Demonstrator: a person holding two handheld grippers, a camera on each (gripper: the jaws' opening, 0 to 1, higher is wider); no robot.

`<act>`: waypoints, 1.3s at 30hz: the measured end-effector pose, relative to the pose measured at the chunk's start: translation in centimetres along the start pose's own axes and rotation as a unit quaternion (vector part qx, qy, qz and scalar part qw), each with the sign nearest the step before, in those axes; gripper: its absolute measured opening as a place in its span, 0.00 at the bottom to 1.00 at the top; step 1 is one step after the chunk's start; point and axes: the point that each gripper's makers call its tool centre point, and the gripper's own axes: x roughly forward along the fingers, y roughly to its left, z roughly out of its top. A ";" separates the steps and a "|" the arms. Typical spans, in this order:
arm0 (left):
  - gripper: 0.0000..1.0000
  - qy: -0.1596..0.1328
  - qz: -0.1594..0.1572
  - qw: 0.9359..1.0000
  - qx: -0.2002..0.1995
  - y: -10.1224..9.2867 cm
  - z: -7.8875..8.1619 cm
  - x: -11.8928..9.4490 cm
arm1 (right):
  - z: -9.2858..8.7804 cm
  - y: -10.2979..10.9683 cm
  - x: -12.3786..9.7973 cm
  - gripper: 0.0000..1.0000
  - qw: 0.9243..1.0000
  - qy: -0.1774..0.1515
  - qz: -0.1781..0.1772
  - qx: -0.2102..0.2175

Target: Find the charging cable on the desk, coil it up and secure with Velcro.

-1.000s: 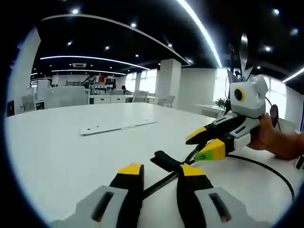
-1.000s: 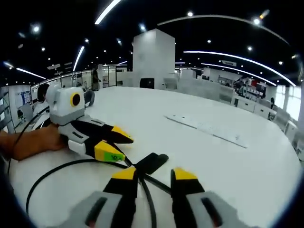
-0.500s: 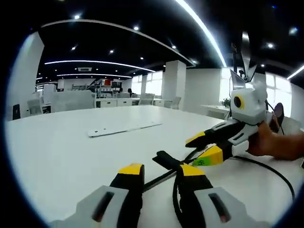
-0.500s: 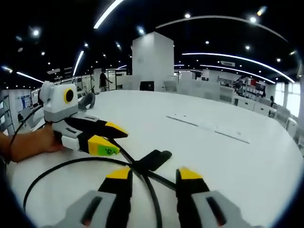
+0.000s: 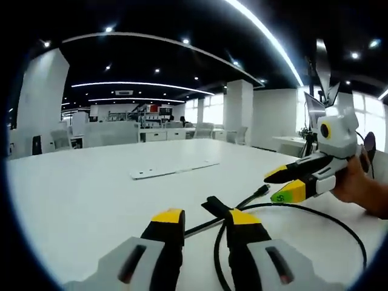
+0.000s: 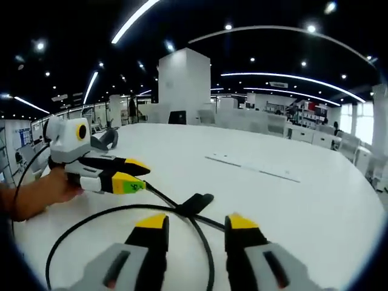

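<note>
Apart now, right claw [image 5: 290, 182] spread, off cable [image 6: 121, 212]; left claw [image 6: 130, 174] spread

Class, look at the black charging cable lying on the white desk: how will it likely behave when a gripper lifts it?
The charging cable lies in a loose loop, so it probably droops when lifted. It looks thin, so likely light, and it may slide on the smooth desk. The flat Velcro strap should flex easily.

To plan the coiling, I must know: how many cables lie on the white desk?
1, as far as I can see. The black cable loops on the desk before the right tool, with its strap at the crossing. Part runs out of view.
</note>
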 end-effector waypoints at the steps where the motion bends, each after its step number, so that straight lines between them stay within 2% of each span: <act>1: 0.27 -0.002 0.002 1.000 0.005 -0.3 0.5 -0.9 | 0.2 0.4 -1.0 0.38 1.000 -0.008 -0.004 -0.001; 4: 0.26 -0.021 0.004 1.000 0.003 0.0 1.7 -1.6 | 0.4 0.6 -1.7 0.38 1.000 -0.012 -0.008 -0.004; 5: 0.26 -0.021 0.001 1.000 -0.011 -0.4 1.6 -2.4 | 0.4 0.6 -1.9 0.38 1.000 -0.015 -0.013 -0.007; 9: 0.26 -0.014 0.003 1.000 -0.021 -1.6 1.7 -4.0 | -0.4 2.3 -3.3 0.38 1.000 -0.009 -0.021 -0.009; 10: 0.27 -0.032 0.006 0.999 -0.021 -1.9 2.3 -4.5 | -0.6 2.6 -3.5 0.38 1.000 -0.005 -0.022 -0.009; 13: 0.26 -0.045 0.014 0.999 -0.009 -2.7 3.1 -5.9 | -0.7 3.7 -4.6 0.38 1.000 -0.009 -0.025 -0.006; 16: 0.26 -0.040 0.019 0.999 -0.006 -3.3 3.0 -6.8 | -0.3 3.7 -4.3 0.37 1.000 -0.014 -0.022 0.007; 19: 0.26 -0.025 0.020 0.999 -0.007 -4.2 2.7 -7.8 | -0.6 4.8 -5.5 0.37 1.000 -0.016 -0.020 0.009; 20: 0.26 -0.025 0.021 0.999 -0.008 -4.4 2.6 -8.2 | -0.4 4.2 -5.3 0.37 1.000 -0.017 -0.019 0.011; 25: 0.26 -0.021 0.032 0.999 -0.012 -5.4 2.1 -10.0 | -0.2 5.5 -7.6 0.37 0.999 -0.026 -0.028 0.016; 31: 0.26 -0.032 0.047 0.998 -0.013 -6.3 2.2 -12.6 | 0.2 6.7 -10.2 0.37 0.998 -0.039 -0.048 0.021; 32: 0.26 -0.035 0.049 0.998 -0.013 -6.4 2.2 -13.0 | 0.4 6.3 -10.2 0.37 0.998 -0.040 -0.050 0.023; 39: 0.28 -0.034 0.058 0.998 -0.012 -7.9 1.6 -15.3 | -0.5 6.8 -11.8 0.37 0.996 -0.047 -0.069 0.026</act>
